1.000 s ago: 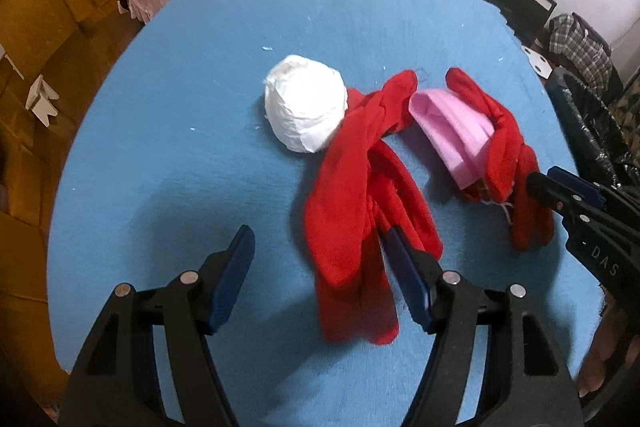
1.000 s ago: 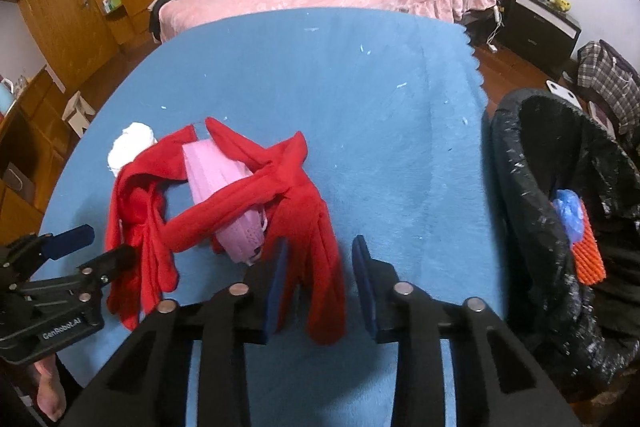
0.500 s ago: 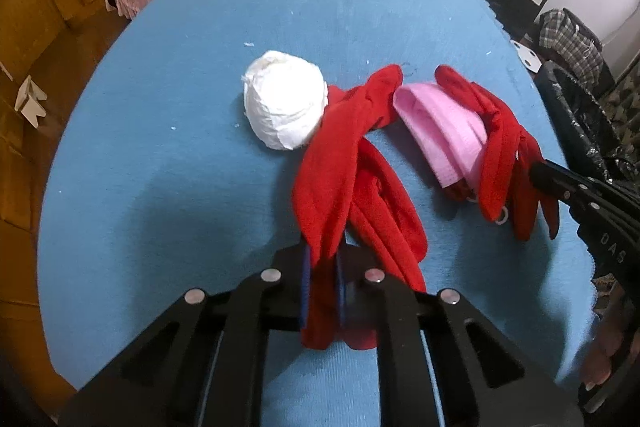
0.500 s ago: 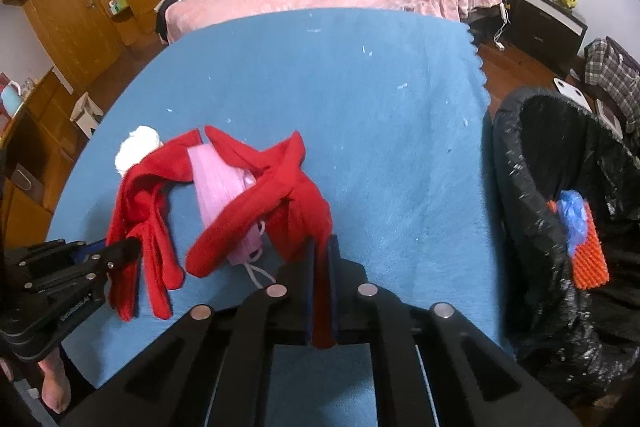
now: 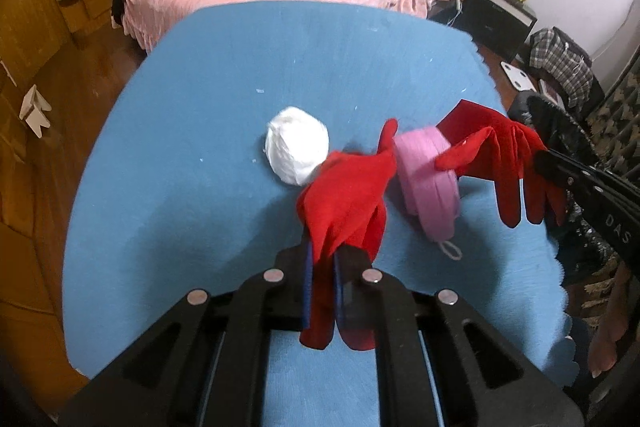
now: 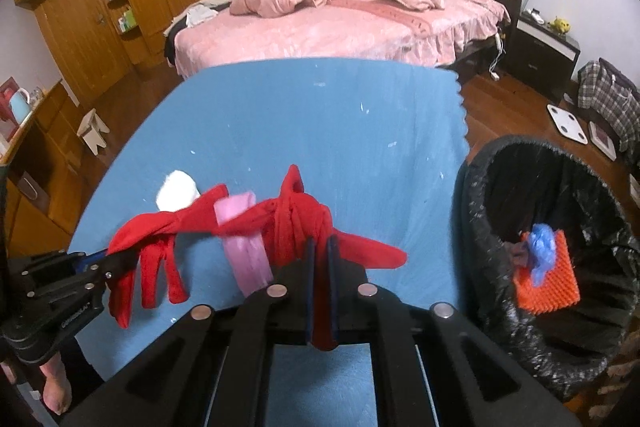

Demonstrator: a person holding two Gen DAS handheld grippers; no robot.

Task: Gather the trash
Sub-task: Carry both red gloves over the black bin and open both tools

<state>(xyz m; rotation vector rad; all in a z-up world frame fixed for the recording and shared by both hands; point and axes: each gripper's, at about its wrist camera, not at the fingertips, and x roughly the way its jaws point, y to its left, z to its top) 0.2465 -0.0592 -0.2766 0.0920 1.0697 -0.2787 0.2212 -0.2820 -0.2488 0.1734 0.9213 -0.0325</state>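
Jaws of the left gripper (image 5: 320, 267) pinch one red glove (image 5: 348, 191). Right gripper (image 6: 320, 255) pinches the other glove (image 6: 296, 227); a pink mask (image 6: 244, 251) hangs between them.

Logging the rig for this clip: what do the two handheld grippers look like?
Both grippers, left and right, are matte black plastic frames with triangular cut-outs, round silver bolt heads and blue-padded fingers. Seen from the other camera, each side bears white lettering. No cables show.
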